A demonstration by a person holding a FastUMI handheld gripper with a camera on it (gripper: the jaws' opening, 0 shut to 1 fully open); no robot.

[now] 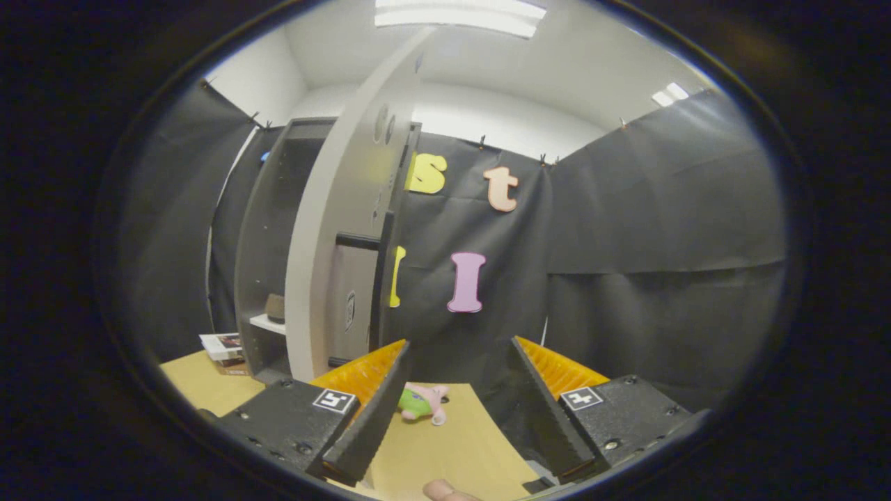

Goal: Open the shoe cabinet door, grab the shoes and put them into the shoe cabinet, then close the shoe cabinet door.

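The shoe cabinet (pixel 268 229) is a tall dark grey box standing on the table beyond my left finger. Its light grey door (pixel 320 264) stands swung open, edge-on to me, with a dark bar handle (pixel 358 241) on its face. A small green and pink shoe (pixel 422 403) lies on the tan table (pixel 445 445), low between my fingers and close to the left one. My gripper (pixel 456 348) is open and held above the table, touching nothing. A brown object (pixel 276 306) sits on a white shelf inside the cabinet; I cannot tell what it is.
A stack of books (pixel 224 348) lies on the table to the left of the cabinet. Black cloth walls close the booth behind and to the right. A person's fingertip (pixel 445 491) shows at the table's near edge.
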